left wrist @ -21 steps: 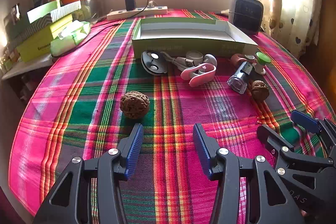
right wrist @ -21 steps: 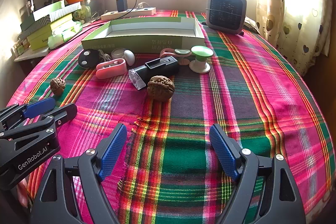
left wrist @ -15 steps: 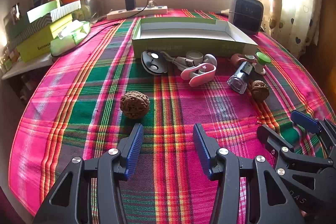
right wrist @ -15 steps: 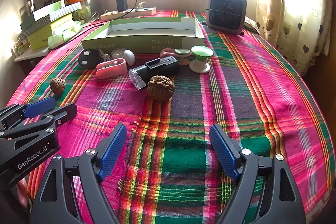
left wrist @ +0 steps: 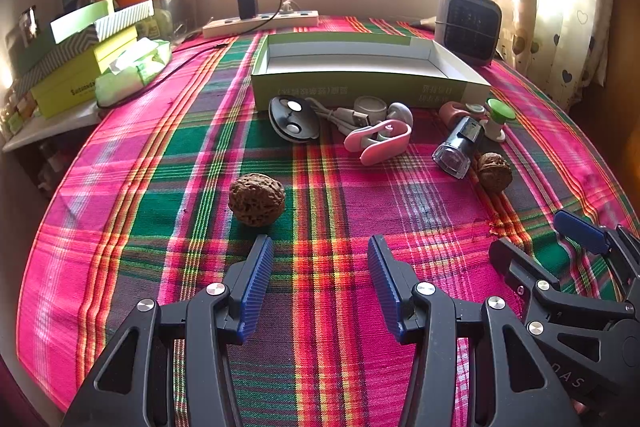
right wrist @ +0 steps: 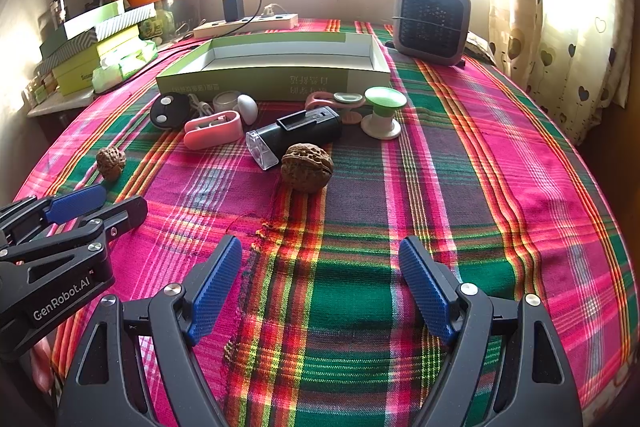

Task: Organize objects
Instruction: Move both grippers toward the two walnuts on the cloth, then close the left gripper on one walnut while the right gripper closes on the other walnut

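A shallow green-and-white box stands open on the plaid cloth. In front of it lie a black round case, a white cable, a pink clip, a black flashlight, a green-topped spool and two walnuts. My left gripper is open and empty, just short of the left walnut. My right gripper is open and empty, short of the right walnut.
A small heater stands at the back right and a power strip at the back. Stacked boxes and a tissue pack sit on the left. A curtain hangs on the right.
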Available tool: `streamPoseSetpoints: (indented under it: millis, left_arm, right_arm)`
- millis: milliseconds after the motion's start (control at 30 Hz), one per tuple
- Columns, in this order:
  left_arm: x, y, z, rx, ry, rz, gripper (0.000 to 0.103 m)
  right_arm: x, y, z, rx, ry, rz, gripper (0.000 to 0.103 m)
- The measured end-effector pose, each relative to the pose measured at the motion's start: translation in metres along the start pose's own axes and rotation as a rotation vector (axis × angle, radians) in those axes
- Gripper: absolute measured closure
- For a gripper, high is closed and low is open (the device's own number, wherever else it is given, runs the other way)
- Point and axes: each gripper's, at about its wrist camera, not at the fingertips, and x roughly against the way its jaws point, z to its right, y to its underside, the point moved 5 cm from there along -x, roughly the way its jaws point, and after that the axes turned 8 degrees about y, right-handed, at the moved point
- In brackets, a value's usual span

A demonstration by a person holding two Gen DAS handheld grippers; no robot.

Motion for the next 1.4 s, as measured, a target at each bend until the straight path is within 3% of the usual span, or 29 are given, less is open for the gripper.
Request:
streamPoseSetpoints:
  millis: [800, 1100, 1400]
  left_arm:
    - [0.004, 0.002, -0.005, -0.009, 0.029, -0.025, 0.056]
    - [0.018, -0.007, -0.024, 0.006, 0.077, 0.019, 0.056]
    - [0.008, -0.014, -0.049, 0.055, 0.092, -0.004, 0.056]
  right_arm:
    - [-0.001, -0.001, 0.001, 0.032, -0.037, -0.017, 0.022]
    - [-0.006, -0.009, 0.003, 0.066, -0.055, -0.049, 0.024]
    - [-0.019, -0.029, 0.003, 0.118, -0.068, -0.053, 0.024]
